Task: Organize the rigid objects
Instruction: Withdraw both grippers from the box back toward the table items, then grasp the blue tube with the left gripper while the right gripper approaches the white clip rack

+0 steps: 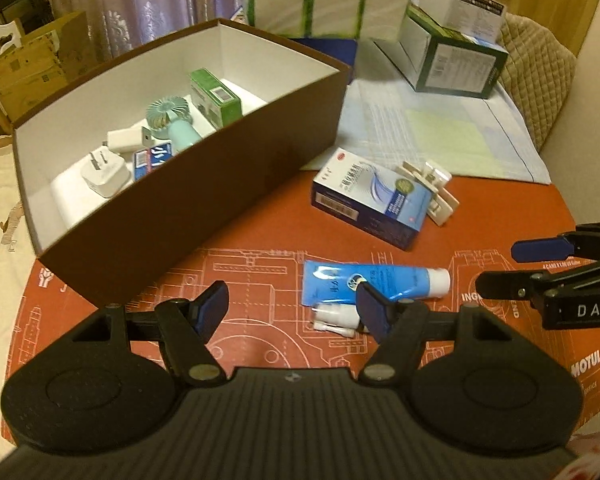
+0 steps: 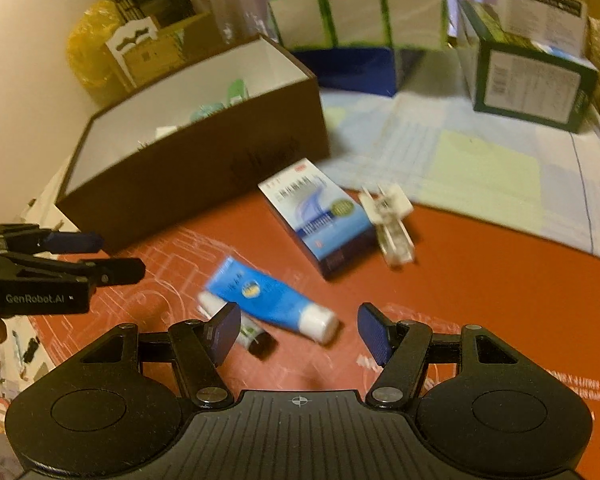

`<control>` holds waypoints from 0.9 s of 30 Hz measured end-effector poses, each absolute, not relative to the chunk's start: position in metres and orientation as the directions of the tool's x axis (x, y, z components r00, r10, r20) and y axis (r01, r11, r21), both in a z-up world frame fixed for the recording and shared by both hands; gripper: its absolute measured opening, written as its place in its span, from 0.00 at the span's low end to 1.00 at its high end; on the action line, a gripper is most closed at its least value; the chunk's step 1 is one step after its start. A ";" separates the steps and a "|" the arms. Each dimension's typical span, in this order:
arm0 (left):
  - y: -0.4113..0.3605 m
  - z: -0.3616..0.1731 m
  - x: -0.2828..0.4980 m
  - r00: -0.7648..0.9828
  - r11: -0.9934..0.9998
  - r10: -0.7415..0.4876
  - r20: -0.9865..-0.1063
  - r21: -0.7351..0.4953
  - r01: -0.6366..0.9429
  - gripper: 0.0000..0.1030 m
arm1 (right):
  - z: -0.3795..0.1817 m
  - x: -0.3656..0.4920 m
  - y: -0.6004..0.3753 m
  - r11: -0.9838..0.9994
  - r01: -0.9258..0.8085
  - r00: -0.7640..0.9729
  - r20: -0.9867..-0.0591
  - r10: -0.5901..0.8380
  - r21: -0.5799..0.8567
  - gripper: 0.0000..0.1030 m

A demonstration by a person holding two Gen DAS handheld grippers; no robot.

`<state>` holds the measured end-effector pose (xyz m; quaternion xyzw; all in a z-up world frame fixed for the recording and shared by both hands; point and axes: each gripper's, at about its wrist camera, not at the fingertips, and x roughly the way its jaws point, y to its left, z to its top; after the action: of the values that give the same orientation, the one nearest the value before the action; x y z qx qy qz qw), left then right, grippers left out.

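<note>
A brown open box (image 1: 204,184) with white inside holds a teal mini fan (image 1: 168,118), a green carton (image 1: 216,96), white chargers (image 1: 104,174) and a blue packet. On the red mat lie a blue tube (image 1: 376,280), a small white tube (image 1: 336,318), a blue-white medicine box (image 1: 372,200) and a cream clip (image 1: 432,192). My left gripper (image 1: 292,308) is open and empty above the mat, just short of the tubes. My right gripper (image 2: 296,330) is open and empty over the blue tube (image 2: 276,304). The brown box (image 2: 204,184) and medicine box (image 2: 324,220) also show there.
Stacked green-banded tissue packs (image 1: 324,0) on a blue box and a dark green carton (image 1: 456,64) stand at the back. A pale checked cloth (image 1: 432,136) covers the far table. The right gripper shows at the right edge (image 1: 496,268) in the left wrist view.
</note>
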<state>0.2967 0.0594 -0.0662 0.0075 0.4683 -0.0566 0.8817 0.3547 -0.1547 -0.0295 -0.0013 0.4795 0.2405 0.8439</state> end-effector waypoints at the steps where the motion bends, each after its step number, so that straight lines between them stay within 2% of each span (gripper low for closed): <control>1: 0.057 -0.068 0.297 0.553 0.993 -0.096 -0.827 -0.040 0.113 0.65 | -0.031 0.353 -0.158 0.887 -0.401 0.422 -0.814 0.400 0.228 0.60; 11: 0.037 -0.078 0.302 0.537 0.986 -0.122 -0.835 -0.039 0.164 0.65 | -0.041 0.354 -0.179 0.917 -0.342 0.435 -0.830 0.349 0.206 0.60; 27: -0.003 -0.102 0.336 0.519 0.967 -0.171 -0.838 -0.041 0.253 0.65 | -0.055 0.376 -0.189 0.926 -0.338 0.476 -0.818 0.324 0.170 0.60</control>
<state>0.3362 -0.0027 -0.1018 0.0428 0.4752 -0.1217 0.8704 0.3759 -0.1894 -0.0547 -0.0073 0.4743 0.1926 0.8590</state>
